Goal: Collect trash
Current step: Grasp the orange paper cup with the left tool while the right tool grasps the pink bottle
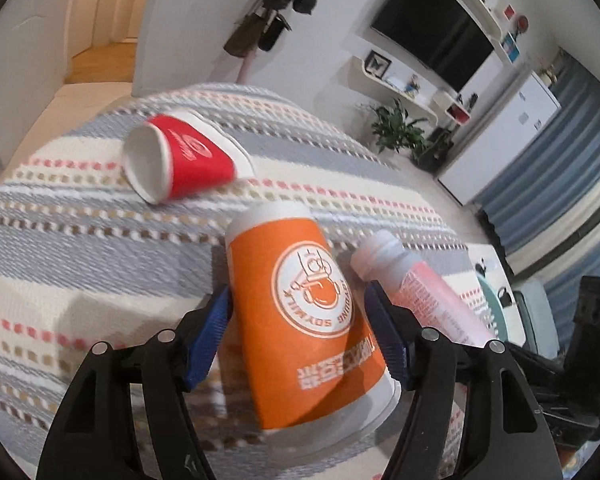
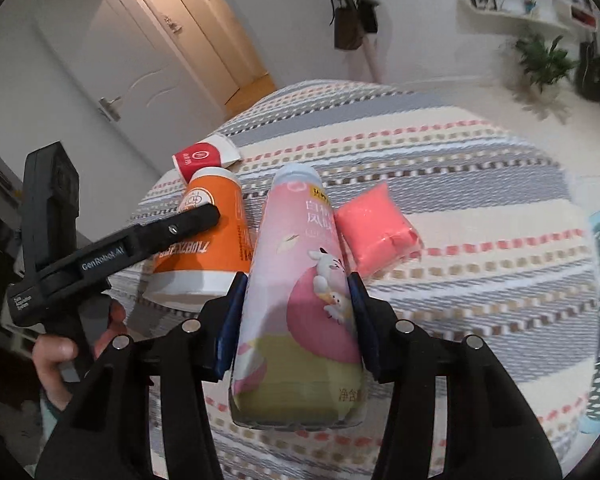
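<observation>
Left wrist view: a striped tablecloth covers the table. The left gripper clamps an orange paper cup lying between its blue pads. The right gripper grips a pink bottle, just right of that cup. Farther left lies a red cup on its side; a small pink packet rests right of the bottle.

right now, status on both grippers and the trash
Left gripper jaws around orange cup. Right gripper jaws on pink bottle. Red cup and pink packet loose on striped cloth. Nothing blocking.
</observation>
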Motion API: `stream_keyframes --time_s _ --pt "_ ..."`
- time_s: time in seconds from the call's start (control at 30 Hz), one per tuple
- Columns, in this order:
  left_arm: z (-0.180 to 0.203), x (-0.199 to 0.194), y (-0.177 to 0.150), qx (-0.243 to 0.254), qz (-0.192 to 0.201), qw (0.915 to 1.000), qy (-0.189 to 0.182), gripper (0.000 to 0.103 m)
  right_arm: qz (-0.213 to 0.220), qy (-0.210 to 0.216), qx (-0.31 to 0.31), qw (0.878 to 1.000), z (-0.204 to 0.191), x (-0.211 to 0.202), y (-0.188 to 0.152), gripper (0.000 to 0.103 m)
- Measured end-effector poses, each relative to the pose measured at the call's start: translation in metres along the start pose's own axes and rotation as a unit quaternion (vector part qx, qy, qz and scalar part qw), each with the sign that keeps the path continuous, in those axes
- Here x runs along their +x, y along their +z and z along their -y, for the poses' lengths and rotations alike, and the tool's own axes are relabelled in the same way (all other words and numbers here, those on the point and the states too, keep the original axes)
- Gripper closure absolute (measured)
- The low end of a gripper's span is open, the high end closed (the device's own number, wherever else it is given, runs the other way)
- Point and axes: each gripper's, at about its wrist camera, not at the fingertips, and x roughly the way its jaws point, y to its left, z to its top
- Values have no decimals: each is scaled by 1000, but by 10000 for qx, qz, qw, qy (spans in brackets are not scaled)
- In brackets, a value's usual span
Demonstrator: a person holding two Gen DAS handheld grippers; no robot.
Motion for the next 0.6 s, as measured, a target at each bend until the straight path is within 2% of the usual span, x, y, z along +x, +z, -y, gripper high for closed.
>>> stream_keyframes --time_s 0.23,0.4,0.6 --pt "12 3 -25 31 -59 9999 146 36 125 -498 -252 9984 11 -9 -11 56" --pt "10 -6 -34 -70 106 9998 135 39 -48 -401 -101 9991 20 -1 -27 56" --pt "16 -39 -54 101 466 9988 -61 40 -124 -363 -35 9993 20 -3 -32 53"
